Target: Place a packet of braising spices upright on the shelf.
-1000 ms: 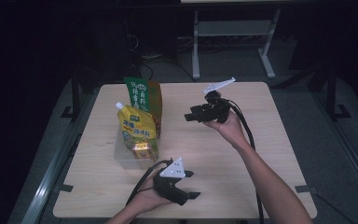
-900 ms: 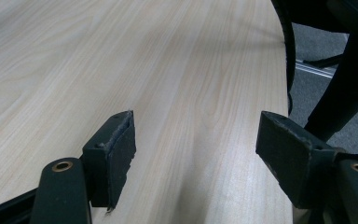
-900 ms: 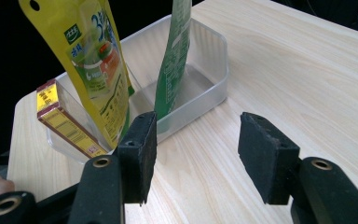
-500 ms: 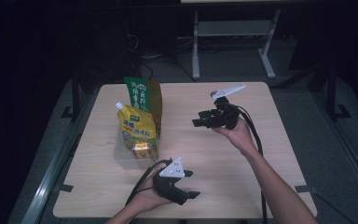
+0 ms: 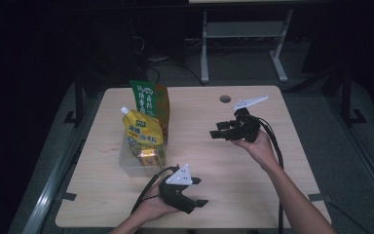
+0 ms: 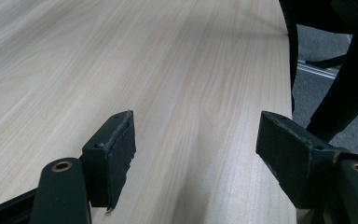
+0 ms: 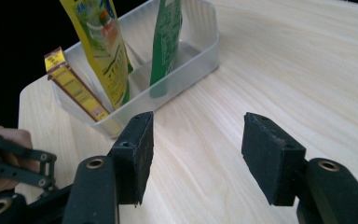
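Observation:
A clear plastic bin (image 5: 125, 163) (image 7: 186, 70) stands on the left half of the wooden table. In it stand a yellow spouted pouch (image 5: 143, 132) (image 7: 105, 42), a green pack (image 5: 148, 100) (image 7: 168, 32) and a small yellow-brown box (image 5: 148, 156) (image 7: 74, 86). My right gripper (image 5: 215, 129) (image 7: 196, 154) hovers over the table right of the bin, jaws pointing toward it, open with nothing between them. My left gripper (image 5: 200, 191) (image 6: 196, 154) rests near the front edge, open and empty, pointing right across bare tabletop.
A round cable hole (image 5: 225, 99) sits at the table's back middle. The table's right edge (image 6: 286, 70) runs close to the left gripper's line, with dark legs beyond it. The left hand (image 7: 9, 140) appears at the lower left of the right gripper view.
My right hand has carried its gripper to the right and nearer to the person, a little lower. The left gripper has stayed where it was.

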The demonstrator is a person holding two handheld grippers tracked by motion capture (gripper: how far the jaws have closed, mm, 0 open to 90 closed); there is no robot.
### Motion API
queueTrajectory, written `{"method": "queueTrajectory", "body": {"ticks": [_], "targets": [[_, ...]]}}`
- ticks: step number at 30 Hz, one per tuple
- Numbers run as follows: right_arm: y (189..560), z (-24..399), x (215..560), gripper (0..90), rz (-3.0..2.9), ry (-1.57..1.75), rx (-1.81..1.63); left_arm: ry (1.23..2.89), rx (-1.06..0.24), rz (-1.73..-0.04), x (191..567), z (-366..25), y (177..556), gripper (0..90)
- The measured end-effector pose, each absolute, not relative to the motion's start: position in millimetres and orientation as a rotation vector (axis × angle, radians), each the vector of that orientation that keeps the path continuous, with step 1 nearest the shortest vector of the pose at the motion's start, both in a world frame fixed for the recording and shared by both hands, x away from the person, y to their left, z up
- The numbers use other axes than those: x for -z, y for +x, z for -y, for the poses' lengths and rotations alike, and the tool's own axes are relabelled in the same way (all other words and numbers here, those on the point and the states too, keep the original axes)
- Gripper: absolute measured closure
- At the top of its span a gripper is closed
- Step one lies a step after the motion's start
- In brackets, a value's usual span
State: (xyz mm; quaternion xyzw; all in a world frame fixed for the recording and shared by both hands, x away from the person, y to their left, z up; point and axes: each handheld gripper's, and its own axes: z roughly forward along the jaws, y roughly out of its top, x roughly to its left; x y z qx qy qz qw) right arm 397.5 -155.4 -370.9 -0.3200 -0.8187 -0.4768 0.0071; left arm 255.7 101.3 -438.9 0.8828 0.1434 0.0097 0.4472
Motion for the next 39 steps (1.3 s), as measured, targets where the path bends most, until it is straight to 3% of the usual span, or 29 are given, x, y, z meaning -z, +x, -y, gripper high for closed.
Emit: {"method": "queueTrajectory", "body": {"ticks": [39], "targets": [[355,201,394,39.6,2.512,-1.059,1.477,2.193,-0.040,-0.360,438,-104,257,27.6]]}}
